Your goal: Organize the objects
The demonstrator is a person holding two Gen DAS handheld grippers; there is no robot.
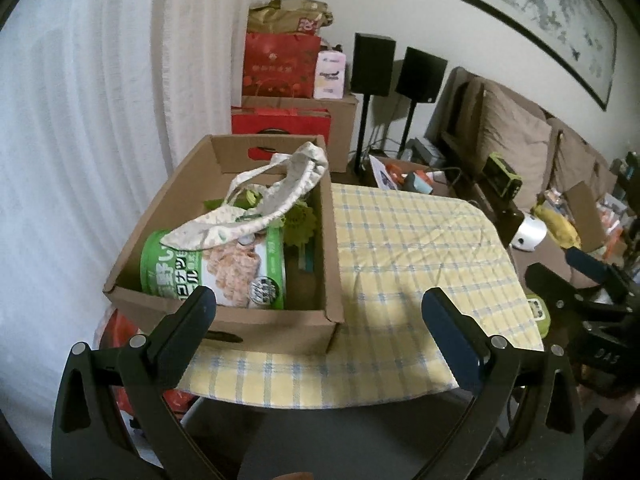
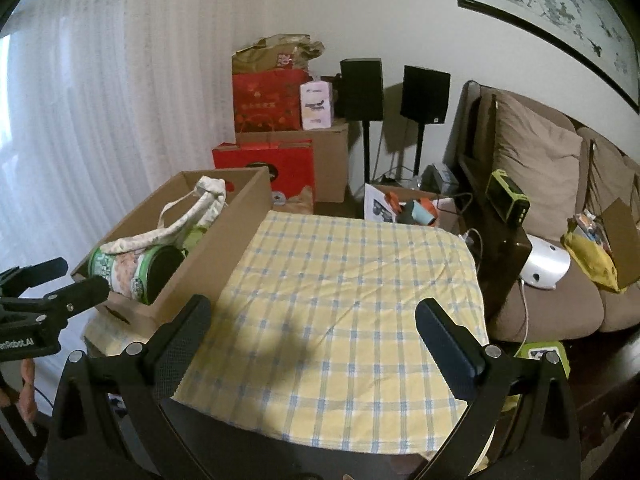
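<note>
- The box (image 1: 224,248) sits at the table's (image 1: 408,248) left edge, so things can drop in.
- The can (image 1: 216,276) and cloth bag (image 1: 272,200) lie inside; maybe something green too.
- The left gripper (image 1: 320,320) and right gripper (image 2: 312,328) are wide apart, holding nothing.

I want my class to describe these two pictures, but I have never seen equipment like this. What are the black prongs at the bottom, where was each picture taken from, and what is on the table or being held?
The black prongs are two-finger grippers that a person holds, one in each hand. Each carries a wide-angle camera looking forward along its fingers, so one picture comes from the left gripper and the other from the right gripper. Both stand open and hold nothing.

Below them is a table with a yellow checked cloth. On its left side sits an open cardboard box. Inside lie a green-labelled can on its side and a pale fabric bag draped over it. The rest of the cloth is bare.
</note>
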